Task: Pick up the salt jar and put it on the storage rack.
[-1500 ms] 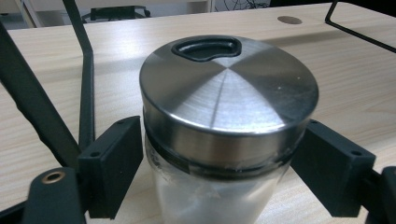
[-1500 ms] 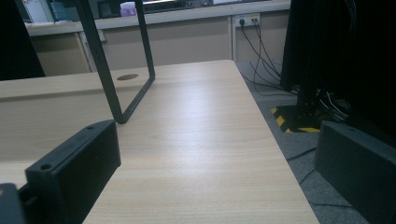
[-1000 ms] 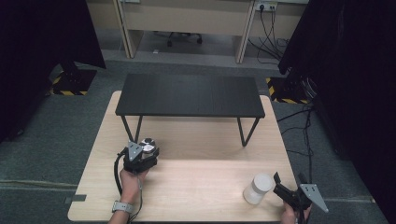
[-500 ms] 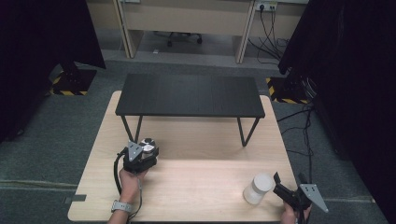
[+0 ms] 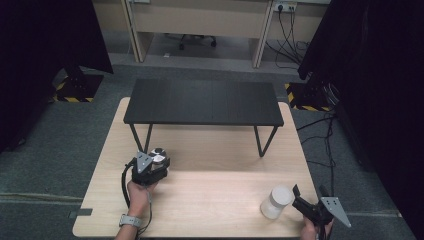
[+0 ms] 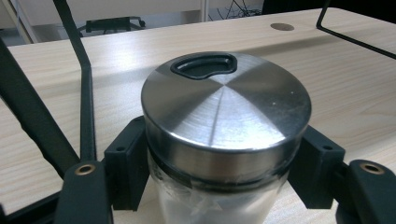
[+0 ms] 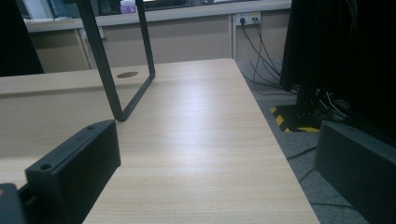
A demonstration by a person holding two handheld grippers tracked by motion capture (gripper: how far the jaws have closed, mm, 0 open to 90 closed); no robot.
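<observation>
A glass jar with a brushed steel lid (image 6: 224, 102) stands on the wooden table, and the two black jaws of my left gripper (image 6: 224, 161) press on it just under the lid. From above, the same jar (image 5: 159, 154) shows near the black bench's left leg, with my left gripper (image 5: 156, 161) shut on it. A white jar with a white lid (image 5: 276, 201) stands near the front right corner. My right gripper (image 5: 307, 194) sits just right of it, apart from it. Its jaws stand open in the right gripper view, where my right gripper (image 7: 215, 158) has bare tabletop between them.
A low black bench (image 5: 202, 102) on thin metal legs spans the far half of the table (image 5: 215, 185). One bench leg (image 7: 116, 70) rises ahead of the right gripper. The table's right edge and cables on the floor (image 5: 327, 145) lie close to the right hand.
</observation>
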